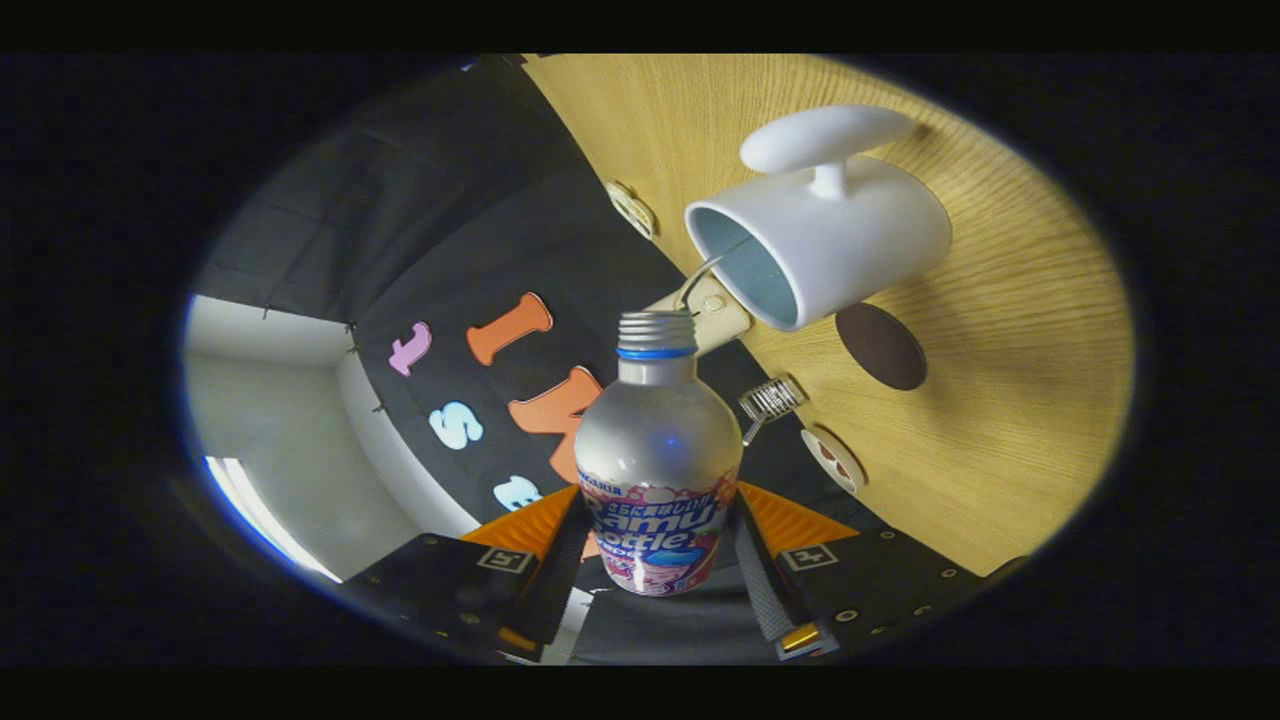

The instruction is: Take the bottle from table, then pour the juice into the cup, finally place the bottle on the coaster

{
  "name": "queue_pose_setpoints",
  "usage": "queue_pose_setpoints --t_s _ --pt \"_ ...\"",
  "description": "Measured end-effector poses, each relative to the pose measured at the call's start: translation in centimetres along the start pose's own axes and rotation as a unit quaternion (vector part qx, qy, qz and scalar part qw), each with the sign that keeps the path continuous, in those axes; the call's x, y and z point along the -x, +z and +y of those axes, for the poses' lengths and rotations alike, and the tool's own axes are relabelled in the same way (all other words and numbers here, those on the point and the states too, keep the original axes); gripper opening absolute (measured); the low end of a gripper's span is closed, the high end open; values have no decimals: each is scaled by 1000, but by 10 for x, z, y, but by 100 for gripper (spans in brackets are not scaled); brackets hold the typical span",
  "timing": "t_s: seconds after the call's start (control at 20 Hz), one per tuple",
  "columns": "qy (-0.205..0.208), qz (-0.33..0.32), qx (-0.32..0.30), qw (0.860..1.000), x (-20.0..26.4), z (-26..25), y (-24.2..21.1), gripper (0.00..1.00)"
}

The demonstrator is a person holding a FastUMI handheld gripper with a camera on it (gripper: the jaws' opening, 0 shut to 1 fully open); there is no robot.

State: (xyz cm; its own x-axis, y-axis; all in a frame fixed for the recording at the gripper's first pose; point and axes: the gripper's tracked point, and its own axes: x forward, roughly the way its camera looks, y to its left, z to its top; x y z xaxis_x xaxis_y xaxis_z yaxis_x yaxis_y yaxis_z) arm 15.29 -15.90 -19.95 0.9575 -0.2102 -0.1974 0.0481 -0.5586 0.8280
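Gripper (655, 560) clamped on bottle (655, 470), both fingers pressing its label. Pour step in hand: bottle mouth near cup (830, 240), short of rim. Next: bring mouth over rim. Afterwards, set on coaster (880, 346).

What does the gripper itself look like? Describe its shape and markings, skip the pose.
The gripper has two flat, angular finger blocks, one on each side of the bottle they clamp. Each block carries a square black-and-white marker tag on top, plus small round screw heads. Ribbed surfaces run along the fingers toward the tips.
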Motion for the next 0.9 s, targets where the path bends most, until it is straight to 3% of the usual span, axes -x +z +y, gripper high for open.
queue_pose_setpoints --t_s 0.9 --pt "23 -1 -38 999 0 2 0 75"
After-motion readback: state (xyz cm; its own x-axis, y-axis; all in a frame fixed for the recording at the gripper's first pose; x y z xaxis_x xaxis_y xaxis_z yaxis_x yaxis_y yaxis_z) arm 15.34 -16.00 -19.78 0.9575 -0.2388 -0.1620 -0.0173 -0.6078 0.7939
